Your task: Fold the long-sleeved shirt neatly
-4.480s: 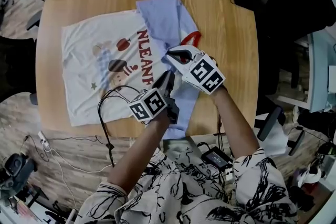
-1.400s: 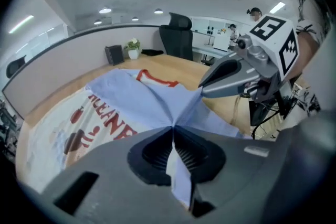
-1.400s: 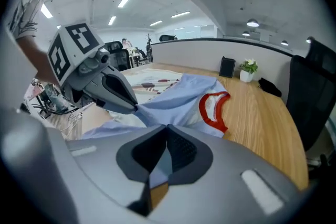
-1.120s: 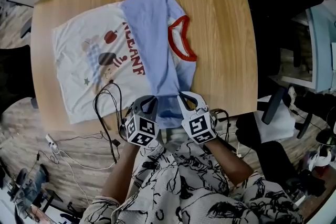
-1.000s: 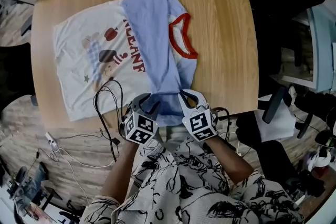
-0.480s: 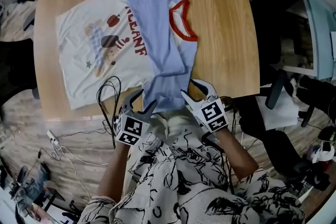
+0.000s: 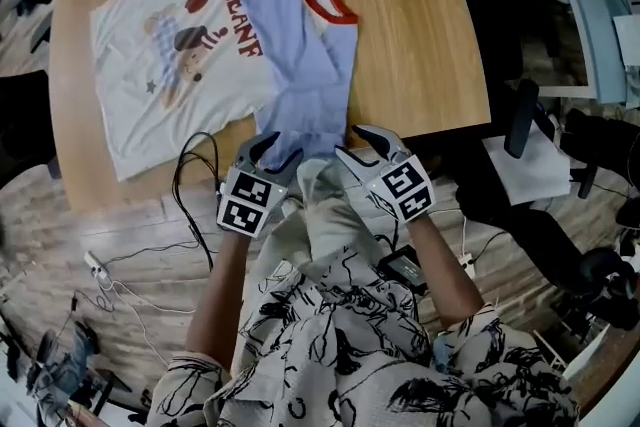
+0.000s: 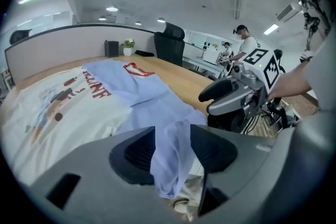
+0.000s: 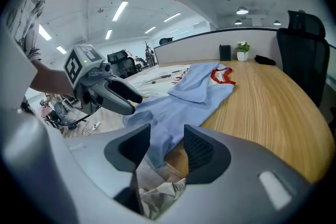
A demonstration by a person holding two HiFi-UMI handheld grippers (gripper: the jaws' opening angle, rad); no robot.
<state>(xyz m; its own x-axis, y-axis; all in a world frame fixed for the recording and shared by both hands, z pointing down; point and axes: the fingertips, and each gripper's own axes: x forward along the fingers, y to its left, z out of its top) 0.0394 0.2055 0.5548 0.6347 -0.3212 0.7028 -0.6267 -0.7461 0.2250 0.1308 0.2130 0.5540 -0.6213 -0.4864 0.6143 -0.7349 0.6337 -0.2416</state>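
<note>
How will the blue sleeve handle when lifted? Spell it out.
Probably floppy: the blue sleeve hangs limp and creased over the edge of the table. Likely light: the fabric looks thin and would sag wherever unsupported. It may also slide on the smooth wood.

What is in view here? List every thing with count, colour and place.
table: one, light wood, under everything.
shirt: one, white with blue sleeves and red collar, spread flat on the table.
sleeve: one, blue, folded across the shirt, end hanging off the near edge.
plant: one, white-flowered, far table edge.
box: one, black, beside the plant.
chair: one, black, beyond the table.
cables: several, black and white, floor at left.
left hand-held gripper: one, grey, near table edge, jaws apart round the sleeve end, just closing slightly.
right hand-held gripper: one, grey, beside it, jaws just opened, sleeve end between them.
</note>
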